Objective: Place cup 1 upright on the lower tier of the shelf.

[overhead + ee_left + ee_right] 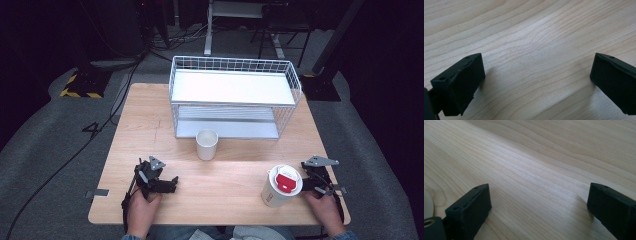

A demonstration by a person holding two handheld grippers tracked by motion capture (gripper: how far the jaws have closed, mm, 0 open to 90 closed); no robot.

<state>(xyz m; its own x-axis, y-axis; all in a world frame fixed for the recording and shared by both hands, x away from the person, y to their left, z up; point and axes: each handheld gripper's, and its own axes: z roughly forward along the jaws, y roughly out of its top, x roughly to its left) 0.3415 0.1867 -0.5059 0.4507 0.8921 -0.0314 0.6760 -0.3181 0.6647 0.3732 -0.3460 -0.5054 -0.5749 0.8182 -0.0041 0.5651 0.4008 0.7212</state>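
A person's hands rest both grippers on the near part of a light wooden table (235,170). My left gripper (173,183) lies at the front left, pointing right. Its jaws stand wide apart over bare wood, with nothing between them (537,67). At the front right lies my right gripper (306,186), just right of a paper cup (280,187) with a white lid and a red tab. Its jaws are also apart over bare wood (539,200). A pale rounded edge (427,206) shows at the left border of the right gripper view. A plain white cup (206,144) stands upright mid-table.
A white two-tier wire rack (235,97) stands at the back of the table, both shelves bare, right behind the white cup. Grey carpet, cables and dark stands surround the table.
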